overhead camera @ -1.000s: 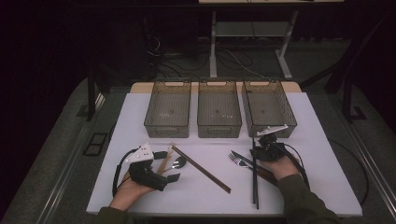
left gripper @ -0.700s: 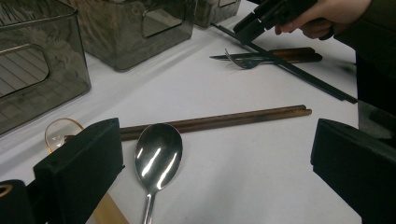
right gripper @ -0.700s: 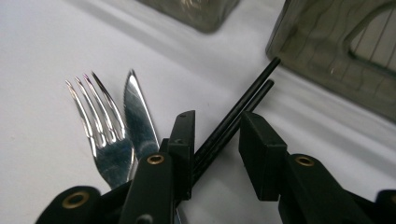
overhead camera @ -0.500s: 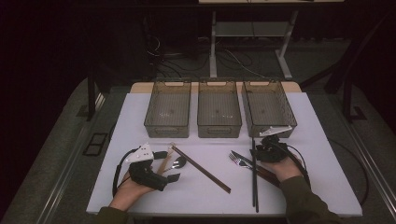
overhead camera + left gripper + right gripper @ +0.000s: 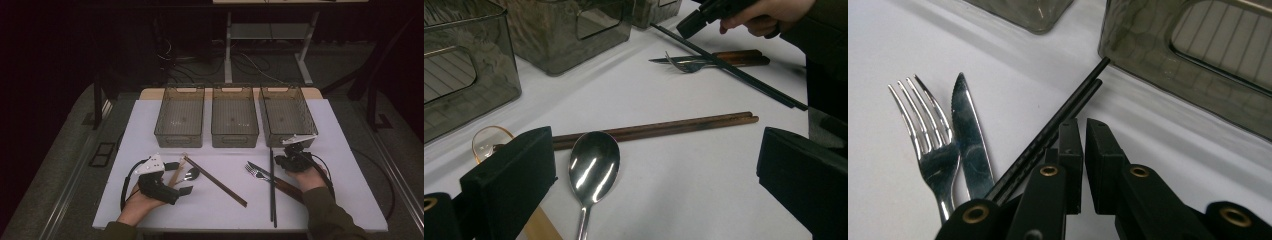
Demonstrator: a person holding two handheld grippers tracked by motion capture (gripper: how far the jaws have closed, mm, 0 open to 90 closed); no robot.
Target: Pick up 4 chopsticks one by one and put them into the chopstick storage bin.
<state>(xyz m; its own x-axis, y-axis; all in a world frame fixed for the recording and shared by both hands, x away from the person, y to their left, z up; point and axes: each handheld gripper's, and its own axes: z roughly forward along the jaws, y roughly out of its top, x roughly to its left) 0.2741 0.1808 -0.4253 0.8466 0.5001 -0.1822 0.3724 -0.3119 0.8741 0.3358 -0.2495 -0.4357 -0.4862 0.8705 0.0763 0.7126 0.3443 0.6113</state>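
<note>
**Right of the middle bin: black chopsticks lay ungripped beside closed tongs**

Before and to the right of the middle smoky translucent plastic bin (image 5: 235,140), the pair of long, thin black chopsticks (image 5: 271,185) lay flat on the white table (image 5: 200,210). Their far tips pointed away from the person and their near ends reached the table's front edge.

The right gripper (image 5: 282,161) was low at the far third of the pair. Its jaws had just been closing and stood all but together with nothing between them. In the right gripper view the black chopsticks (image 5: 1068,112) ran alongside the outer face of one jaw of the right gripper (image 5: 1083,122), not between the pads.

The left gripper (image 5: 180,178) sat before and to the left of that bin with its jaws spread wide. A polished steel spoon (image 5: 594,165) lay on the table between them, unpressed.

Assessment: the chopsticks were judged light, stiff, smooth and likely slippery. Being two loose round sticks, they could roll apart or scissor under a pinch. A steel fork (image 5: 928,125) and a steel knife (image 5: 968,135) lay just beside them and could be nudged.

Recommended hold: across both sticks together, near mid-length for balance, with the pads square to their length.
</note>
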